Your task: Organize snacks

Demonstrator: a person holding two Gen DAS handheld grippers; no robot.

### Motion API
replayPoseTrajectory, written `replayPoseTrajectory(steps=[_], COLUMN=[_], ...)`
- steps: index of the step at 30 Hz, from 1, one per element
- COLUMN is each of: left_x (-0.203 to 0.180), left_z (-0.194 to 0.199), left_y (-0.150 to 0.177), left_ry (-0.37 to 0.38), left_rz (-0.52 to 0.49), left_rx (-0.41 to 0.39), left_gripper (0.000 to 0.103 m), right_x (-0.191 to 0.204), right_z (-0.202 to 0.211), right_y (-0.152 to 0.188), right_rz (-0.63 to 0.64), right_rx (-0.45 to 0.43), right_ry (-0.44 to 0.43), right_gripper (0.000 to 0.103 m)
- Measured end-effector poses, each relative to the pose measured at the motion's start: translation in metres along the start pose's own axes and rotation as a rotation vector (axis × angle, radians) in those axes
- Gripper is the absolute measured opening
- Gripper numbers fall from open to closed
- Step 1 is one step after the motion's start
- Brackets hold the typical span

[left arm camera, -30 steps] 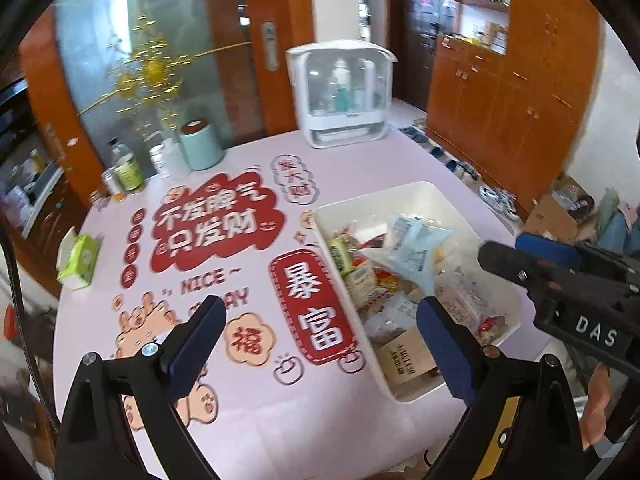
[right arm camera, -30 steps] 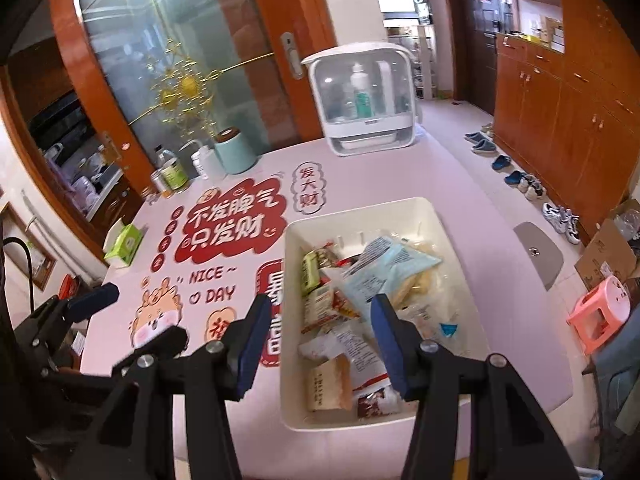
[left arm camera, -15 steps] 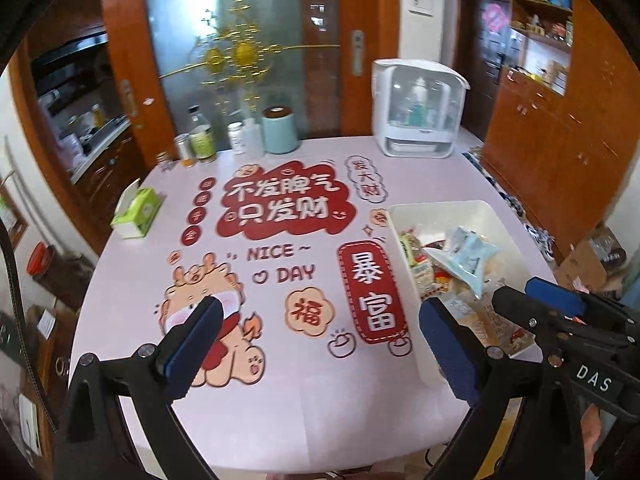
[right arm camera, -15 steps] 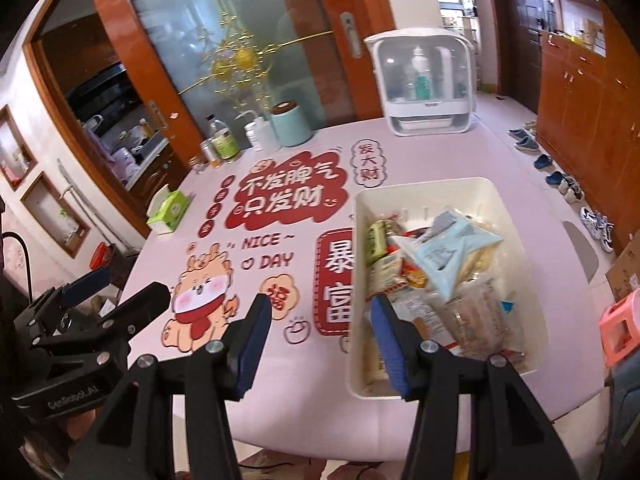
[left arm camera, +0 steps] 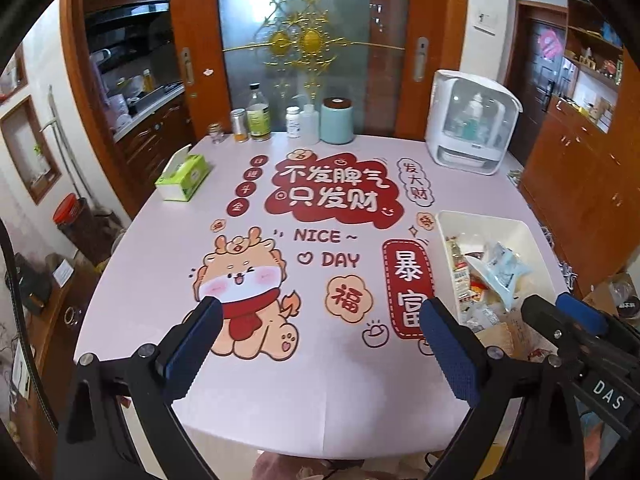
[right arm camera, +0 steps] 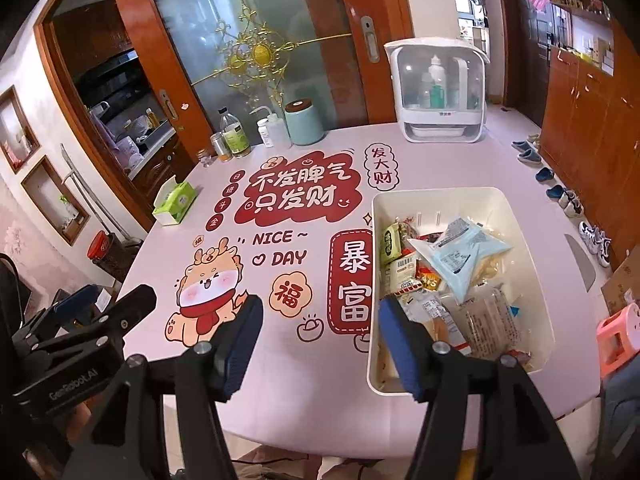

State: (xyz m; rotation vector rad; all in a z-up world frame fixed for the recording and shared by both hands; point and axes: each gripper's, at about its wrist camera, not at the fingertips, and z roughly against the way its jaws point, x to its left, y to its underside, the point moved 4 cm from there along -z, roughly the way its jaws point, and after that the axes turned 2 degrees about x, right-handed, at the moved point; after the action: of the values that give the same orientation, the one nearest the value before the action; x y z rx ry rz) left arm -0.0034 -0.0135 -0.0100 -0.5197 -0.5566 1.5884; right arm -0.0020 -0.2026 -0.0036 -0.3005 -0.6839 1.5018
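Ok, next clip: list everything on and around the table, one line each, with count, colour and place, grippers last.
table: one, pale pink printed cover, centre.
bin: one, white, table's right side.
snack packets: many, mixed colours, piled in bin.
tissue box: one, green and white, left edge.
canister: one, pale teal with brown lid, far edge.
bottles and jars: about five, clear or white, beside canister.
storage cabinet: one, white with clear door, far right corner.
stool: one, pink, floor right.
shoes: several, floor right.
left gripper: black with blue pads, open, empty.
right gripper: same, jaws opening, empty.
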Motion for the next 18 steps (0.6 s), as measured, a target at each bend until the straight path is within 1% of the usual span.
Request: replayPoseTrajectory(steps=[4, 11, 18], left_x=[0.002, -0.003, -0.012], left_z=[-0.001, -0.006, -0.008], left_y=[0.001, 0.001, 0.001], left_ry=[-0.020, -0.017, -0.008], left_rz=[-0.001, -0.022, -0.051], left_rx=[0.004, 0.025, 0.025], left_gripper=[0.098, 0.098, 0.098], right_x=[0.006, 0.009, 0.006], right_z=[0.000, 0.001, 0.001], right_y=[0.001, 0.002, 0.003], right_rz=[0.023, 0.034, 0.031], right_rx=[0.001, 0.000, 0.006], right_ry=[0.005, 0.018, 0.029], right_gripper=[0.061, 0.061, 0.061])
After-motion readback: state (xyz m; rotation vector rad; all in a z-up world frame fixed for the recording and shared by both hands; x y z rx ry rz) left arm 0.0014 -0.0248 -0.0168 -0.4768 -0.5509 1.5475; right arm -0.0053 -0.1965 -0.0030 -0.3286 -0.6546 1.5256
